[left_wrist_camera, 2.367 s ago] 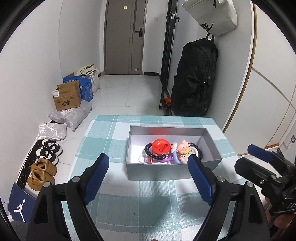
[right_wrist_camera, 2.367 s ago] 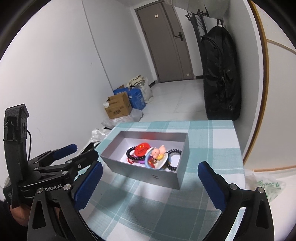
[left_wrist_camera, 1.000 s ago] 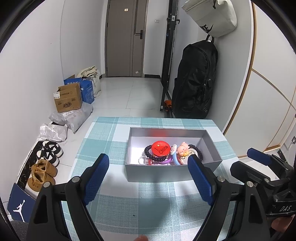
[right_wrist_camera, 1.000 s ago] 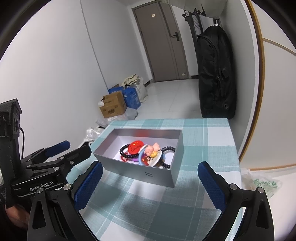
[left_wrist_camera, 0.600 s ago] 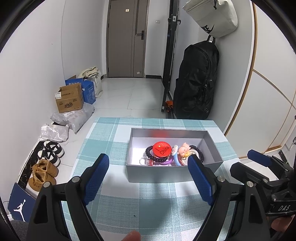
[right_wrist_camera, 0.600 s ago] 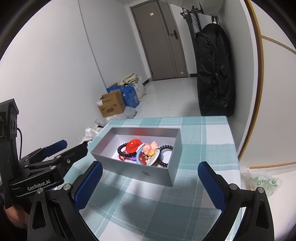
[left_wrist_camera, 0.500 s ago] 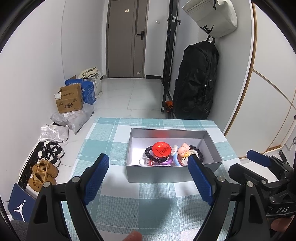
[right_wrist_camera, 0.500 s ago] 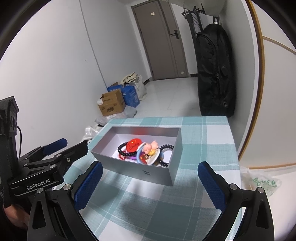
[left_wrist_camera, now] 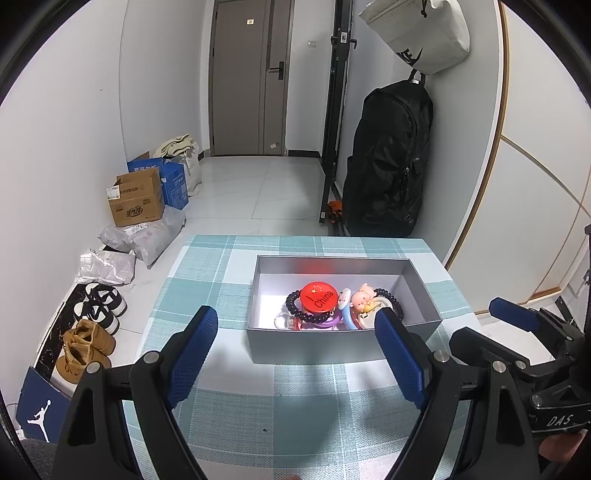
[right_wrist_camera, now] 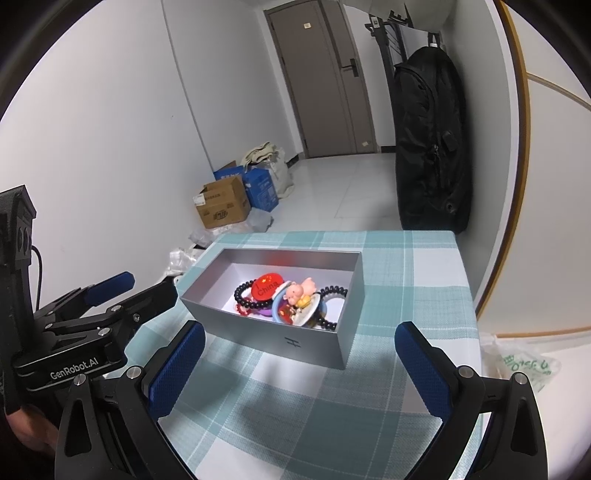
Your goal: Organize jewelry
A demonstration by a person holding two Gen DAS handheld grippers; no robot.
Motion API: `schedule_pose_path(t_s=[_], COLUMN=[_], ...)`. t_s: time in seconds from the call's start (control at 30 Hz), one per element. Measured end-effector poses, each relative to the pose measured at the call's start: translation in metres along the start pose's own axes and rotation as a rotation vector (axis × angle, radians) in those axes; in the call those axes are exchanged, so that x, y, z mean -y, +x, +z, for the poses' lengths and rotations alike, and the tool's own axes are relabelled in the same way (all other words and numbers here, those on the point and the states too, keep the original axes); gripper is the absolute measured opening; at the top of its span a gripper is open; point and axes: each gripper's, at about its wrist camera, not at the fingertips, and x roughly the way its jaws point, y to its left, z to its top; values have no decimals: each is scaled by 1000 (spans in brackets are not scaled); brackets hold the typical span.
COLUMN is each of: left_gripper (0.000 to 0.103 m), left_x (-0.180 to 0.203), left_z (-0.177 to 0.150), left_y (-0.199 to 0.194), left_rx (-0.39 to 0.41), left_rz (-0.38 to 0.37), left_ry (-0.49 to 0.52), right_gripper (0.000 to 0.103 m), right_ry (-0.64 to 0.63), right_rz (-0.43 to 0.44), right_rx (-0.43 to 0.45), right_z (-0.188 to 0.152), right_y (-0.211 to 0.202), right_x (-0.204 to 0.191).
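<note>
A grey open box (left_wrist_camera: pixel 343 347) (right_wrist_camera: pixel 258 332) stands on the teal checked tablecloth (left_wrist_camera: pixel 280 410). Inside lie a red round badge (left_wrist_camera: pixel 317 300) (right_wrist_camera: pixel 266 286), a dark bead bracelet (left_wrist_camera: pixel 295 312) (right_wrist_camera: pixel 242 295), a pink pig figure (left_wrist_camera: pixel 361 301) (right_wrist_camera: pixel 295 291) and other rings. My left gripper (left_wrist_camera: pixel 295 363) is open and empty, just in front of the box; it also shows in the right wrist view (right_wrist_camera: pixel 122 295). My right gripper (right_wrist_camera: pixel 299 365) is open and empty, in front of the box's right corner; it also shows in the left wrist view (left_wrist_camera: pixel 491 332).
Beyond the table are a black bag (left_wrist_camera: pixel 388 162), cardboard boxes (left_wrist_camera: pixel 135 203), plastic parcels (left_wrist_camera: pixel 147 236) and shoes (left_wrist_camera: pixel 88 343) on the floor at the left. A white bag (left_wrist_camera: pixel 417 33) hangs on the wall. A plastic bag (right_wrist_camera: pixel 517 365) lies right of the table.
Both grippers have drifted only slightly; the box sits a little nearer the middle of the right wrist view. Both stay open and empty.
</note>
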Motion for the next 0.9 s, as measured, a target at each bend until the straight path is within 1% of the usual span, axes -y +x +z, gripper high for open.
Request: schedule_pose_path(t_s=[0.57, 0.8, 0.9], left_gripper=[84, 84, 84], left_x=[1, 3, 2], left_z=[-1, -1, -2], left_y=[3, 6, 5], left_rx=[-7, -16, -7], left_rz=[-8, -3, 10], left_ry=[-9, -13, -12], right_gripper=[103, 103, 103], right_ry=[-61, -50, -56], right_rz=[-40, -32, -33], right_rx=[-12, -6, -5], right_z=[0, 2, 2], right_y=[4, 3, 2], right_x=[-7, -6, -7])
